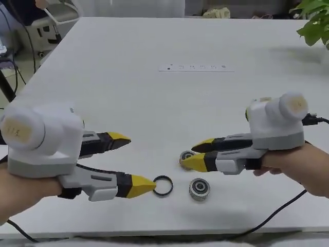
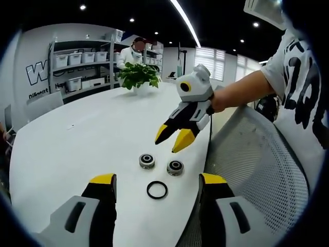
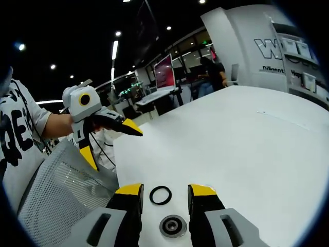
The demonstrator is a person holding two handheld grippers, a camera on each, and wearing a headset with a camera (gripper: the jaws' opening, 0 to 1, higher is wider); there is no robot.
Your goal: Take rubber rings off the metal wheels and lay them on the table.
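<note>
Black rubber ring (image 1: 163, 186) laid on white worktop (image 1: 154, 103) beside two metal wheels (image 1: 199, 189); left gripper (image 1: 141, 161) and right gripper (image 1: 187, 154) fingers spread, empty; wall lettering (image 3: 275, 68) "Diligent" partly legible.

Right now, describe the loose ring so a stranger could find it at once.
On the white table, look near its front edge, just off a tip of the left gripper. The ring lies flat there: a thin black hoop, open in the middle, unlike the two thick metal wheels beside it.
</note>
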